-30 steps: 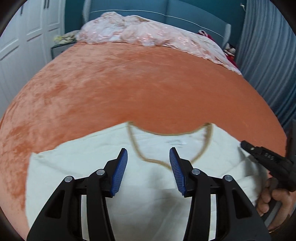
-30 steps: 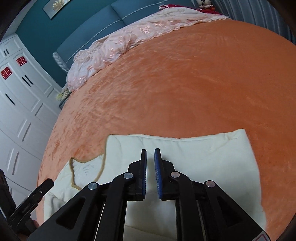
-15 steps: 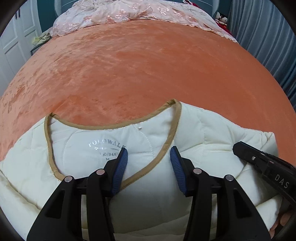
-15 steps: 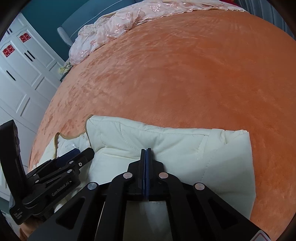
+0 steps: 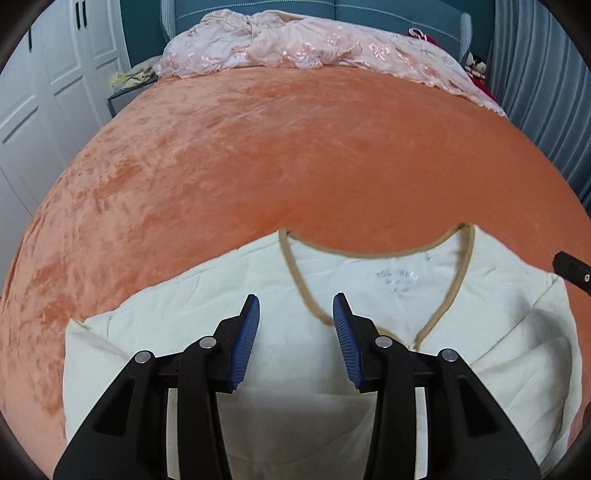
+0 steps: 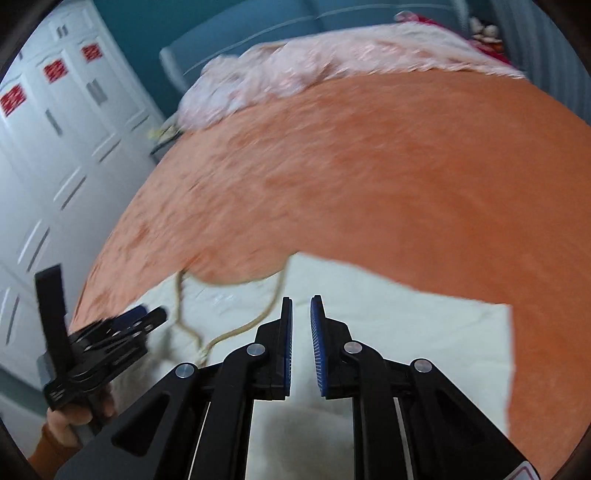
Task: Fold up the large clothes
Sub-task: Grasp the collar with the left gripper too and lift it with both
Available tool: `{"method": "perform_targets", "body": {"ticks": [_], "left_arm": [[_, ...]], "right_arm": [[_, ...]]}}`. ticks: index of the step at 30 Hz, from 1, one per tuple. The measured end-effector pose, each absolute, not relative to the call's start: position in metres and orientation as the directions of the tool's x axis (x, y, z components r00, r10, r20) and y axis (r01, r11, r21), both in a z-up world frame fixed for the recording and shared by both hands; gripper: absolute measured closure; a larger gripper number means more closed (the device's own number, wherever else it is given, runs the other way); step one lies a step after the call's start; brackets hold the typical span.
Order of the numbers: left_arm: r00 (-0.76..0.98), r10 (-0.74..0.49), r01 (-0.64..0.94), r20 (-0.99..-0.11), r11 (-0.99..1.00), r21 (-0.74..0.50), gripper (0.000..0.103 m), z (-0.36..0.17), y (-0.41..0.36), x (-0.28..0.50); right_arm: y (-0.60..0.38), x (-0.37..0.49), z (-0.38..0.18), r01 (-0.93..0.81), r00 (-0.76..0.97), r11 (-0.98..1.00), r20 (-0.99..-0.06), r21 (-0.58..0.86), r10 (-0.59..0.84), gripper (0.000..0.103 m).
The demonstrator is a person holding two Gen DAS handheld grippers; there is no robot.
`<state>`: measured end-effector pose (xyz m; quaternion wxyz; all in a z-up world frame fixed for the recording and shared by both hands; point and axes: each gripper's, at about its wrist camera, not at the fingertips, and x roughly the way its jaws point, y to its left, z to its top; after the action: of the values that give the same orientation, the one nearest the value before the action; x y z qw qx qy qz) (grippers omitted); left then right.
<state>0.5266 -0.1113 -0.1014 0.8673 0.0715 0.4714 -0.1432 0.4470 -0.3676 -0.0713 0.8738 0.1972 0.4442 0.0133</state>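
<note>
Cream quilted jacket [image 5: 288, 369] with tan-trimmed collar [image 5: 373, 254], spread flat at near edge of bed, neckline pointing toward headboard. Printed label inside collar, blurred, unreadable. Sleeve and side panels folded inward, left corner bulging slightly.

Left tongs [image 5: 295, 332] above jacket chest, blue pads wide apart, nothing between them. Right tongs [image 6: 301, 343] above jacket's right half, pads parted by a narrow gap, gripping nothing; right wrist view smeared by motion. Left tongs [image 6: 122, 332] also visible there at left, gripped by bare hand [image 6: 70, 417].

Orange velvet bedspread [image 5: 295, 147] under jacket, covering whole bed. Pink embroidered quilt [image 5: 314, 51] heaped at head end against blue padded headboard [image 5: 388, 14]. White wardrobe doors [image 5: 48, 85] to left, grey-blue curtain [image 5: 546, 92] to right.
</note>
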Motion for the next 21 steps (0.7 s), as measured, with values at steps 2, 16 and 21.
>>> {"method": "perform_targets", "body": {"ticks": [2,16,21], "left_arm": [[0.473,-0.189,0.335,-0.861,0.942,-0.023,0.063,-0.11,-0.109,0.527],[0.494,-0.15,0.349,-0.856,0.936,0.037,0.053,-0.136,-0.11,0.542],[0.542,-0.114,0.302,-0.833,0.951,0.066,0.063,-0.141,-0.114,0.547]], "right_arm": [[-0.332,0.464,-0.086,0.085,0.546,0.934,-0.8,0.347,0.248,0.089],[-0.323,0.492,-0.153,0.147,0.501,0.936,-0.84,0.319,0.207,0.103],[-0.323,0.5,-0.157,0.174,0.549,0.941,-0.822,0.289,0.151,0.103]]}}
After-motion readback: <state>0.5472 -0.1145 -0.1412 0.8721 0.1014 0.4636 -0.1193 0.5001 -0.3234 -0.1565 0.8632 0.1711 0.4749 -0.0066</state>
